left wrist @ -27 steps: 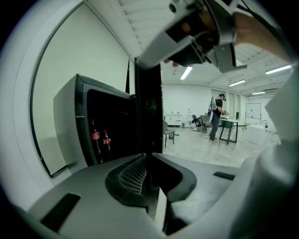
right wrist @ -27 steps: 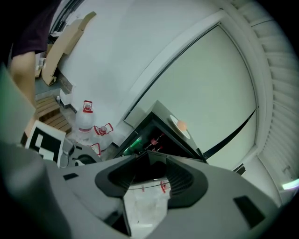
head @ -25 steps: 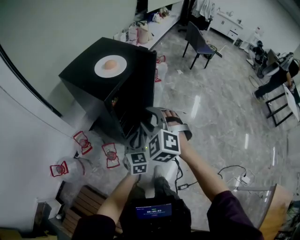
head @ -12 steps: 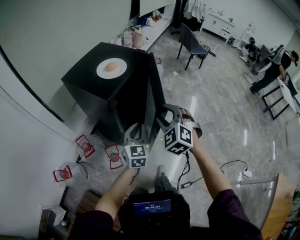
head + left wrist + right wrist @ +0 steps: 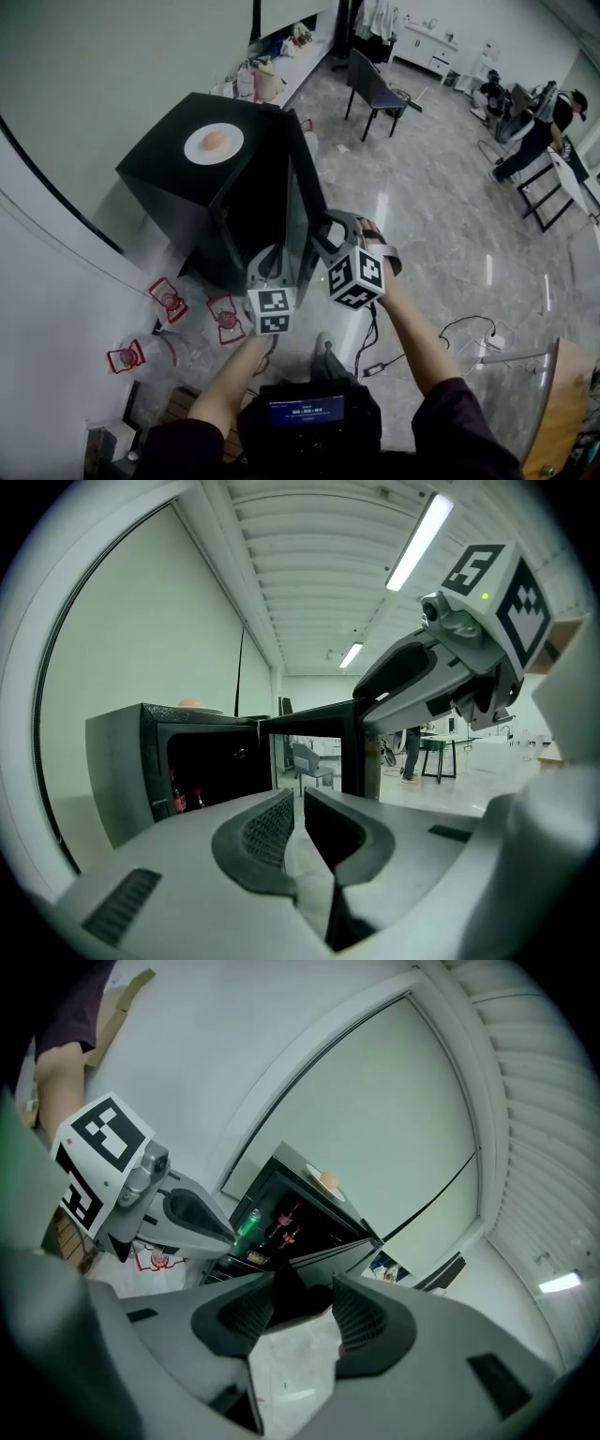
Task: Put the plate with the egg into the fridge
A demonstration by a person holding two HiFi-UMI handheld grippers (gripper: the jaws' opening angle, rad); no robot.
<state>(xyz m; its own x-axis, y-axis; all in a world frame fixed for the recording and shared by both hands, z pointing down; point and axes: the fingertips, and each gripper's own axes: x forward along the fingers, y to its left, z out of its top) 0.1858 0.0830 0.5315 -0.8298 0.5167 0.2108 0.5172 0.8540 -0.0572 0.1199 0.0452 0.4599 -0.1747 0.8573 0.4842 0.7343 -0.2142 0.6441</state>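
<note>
A white plate (image 5: 214, 142) with a brown egg (image 5: 213, 140) lies on top of a black mini fridge (image 5: 169, 183). The fridge's door (image 5: 300, 211) stands open. My right gripper (image 5: 323, 232) is shut on the door's free edge, which shows as a dark wedge between the pads in the right gripper view (image 5: 302, 1299). The left gripper (image 5: 270, 260) hovers just in front of the open fridge, shut with nothing in it (image 5: 298, 803). From the left gripper view the egg (image 5: 191, 703) peeks over the fridge top. Bottles (image 5: 248, 1222) stand inside.
Red-labelled clear containers (image 5: 169, 292) (image 5: 225, 314) (image 5: 127, 356) sit on the floor left of the fridge. A chair (image 5: 375, 89) stands behind it, and a person (image 5: 534, 131) is at far right. Cables (image 5: 469, 339) trail over the tiled floor by my feet.
The door has swung wider with the right gripper on its edge. The left gripper has risen and drawn apart from the right one.
</note>
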